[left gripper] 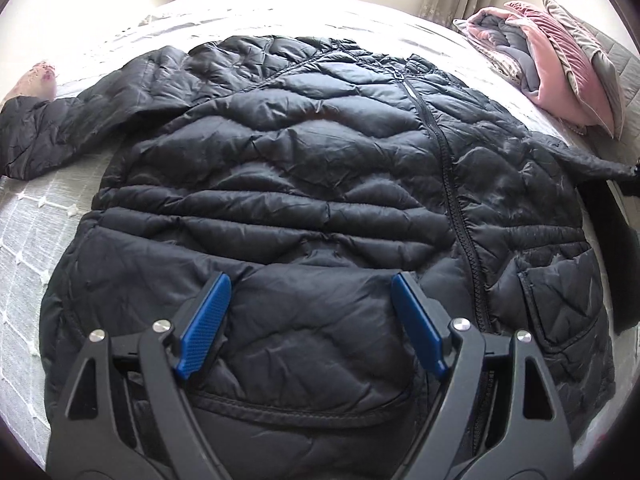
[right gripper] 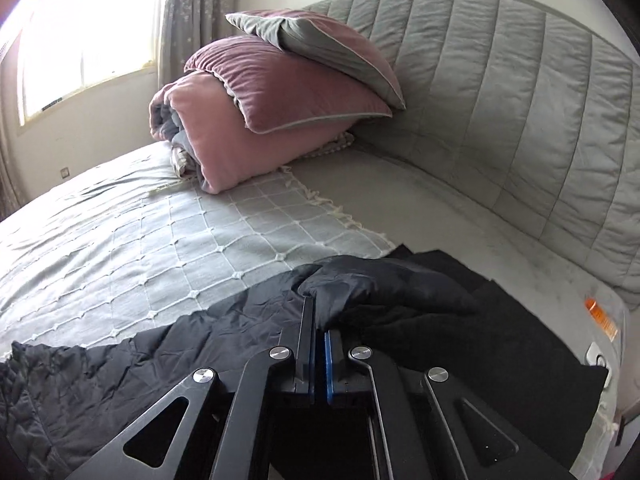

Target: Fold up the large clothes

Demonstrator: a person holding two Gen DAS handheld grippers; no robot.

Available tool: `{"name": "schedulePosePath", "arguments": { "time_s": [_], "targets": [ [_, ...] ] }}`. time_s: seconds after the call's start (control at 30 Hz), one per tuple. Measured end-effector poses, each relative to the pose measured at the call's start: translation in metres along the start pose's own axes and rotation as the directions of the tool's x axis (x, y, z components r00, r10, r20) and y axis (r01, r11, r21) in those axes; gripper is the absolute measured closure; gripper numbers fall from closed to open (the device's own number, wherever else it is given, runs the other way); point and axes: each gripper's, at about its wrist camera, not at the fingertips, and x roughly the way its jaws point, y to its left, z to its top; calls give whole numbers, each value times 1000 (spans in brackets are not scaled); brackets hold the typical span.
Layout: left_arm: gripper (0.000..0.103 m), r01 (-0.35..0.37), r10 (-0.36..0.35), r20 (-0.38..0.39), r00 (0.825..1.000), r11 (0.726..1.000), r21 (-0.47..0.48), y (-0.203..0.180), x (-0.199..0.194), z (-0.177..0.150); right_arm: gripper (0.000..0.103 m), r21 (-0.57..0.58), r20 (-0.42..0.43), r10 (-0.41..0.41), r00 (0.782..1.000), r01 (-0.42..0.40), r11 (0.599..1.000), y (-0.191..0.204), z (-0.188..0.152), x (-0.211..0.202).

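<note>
A black quilted jacket lies zipped and front-up on the bed, its hem toward me and its collar far. My left gripper hovers open over the hem area, blue pads wide apart, nothing pinched. One sleeve stretches out to the left. The other sleeve is drawn out to the right edge. In the right wrist view my right gripper is shut on that sleeve's end, the black fabric bunched at the fingertips and lifted slightly off the bedspread.
A pile of pink and grey pillows and a rolled duvet sits by the padded grey headboard. A grey tufted bedspread covers the bed. Flat black cloth lies under the sleeve near the bed's edge. A bright window is behind.
</note>
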Motion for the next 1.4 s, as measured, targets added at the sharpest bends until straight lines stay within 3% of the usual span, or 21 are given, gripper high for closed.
{"name": "schedulePosePath", "arguments": {
  "time_s": [0.17,0.33,0.43,0.53,0.7,0.77,0.9,0.97,1.07,1.13,1.27,1.33,1.4],
  "targets": [
    [20,29,-29,-2,1000,998,-51,16,-6,5,101,14,-24,77,997,-77,997,11,-16,-12],
    [20,-10,13,33,999,995,-102,42,-13,16,101,-51,59,205,977,-202,978,56,-4,-70],
    [20,-32,41,45,998,983,-183,66,-17,22,101,-137,135,324,936,-306,942,102,-3,-123],
    [20,-29,42,52,998,974,-225,81,-20,25,100,-257,177,449,876,-399,880,161,-20,-180],
    [20,-45,63,55,997,959,-279,102,-22,26,100,-446,64,613,788,-527,723,269,-96,-235],
    [20,-44,61,49,997,955,-293,106,-19,26,100,-531,-22,626,779,-540,653,311,-140,-236],
    [20,-51,65,40,997,956,-289,112,-18,26,100,-665,-190,545,817,-515,541,366,-229,-208],
    [20,-44,58,39,998,956,-291,115,-19,26,98,-695,-264,487,833,-514,503,369,-260,-184],
    [20,-28,45,46,998,951,-307,119,-21,27,92,-717,-315,445,838,-517,467,360,-285,-162],
    [20,-25,41,47,998,951,-308,120,-22,28,84,-700,-319,463,827,-535,473,349,-283,-158],
    [20,-22,39,46,998,950,-312,120,-21,28,49,-592,-359,525,772,-623,512,328,-265,-153],
    [20,-27,44,48,998,950,-311,121,-21,28,45,-552,-390,545,743,-662,507,323,-265,-150],
    [20,-29,46,49,998,949,-313,121,-21,28,45,-521,-427,535,729,-682,513,331,-270,-143]
  ]
}}
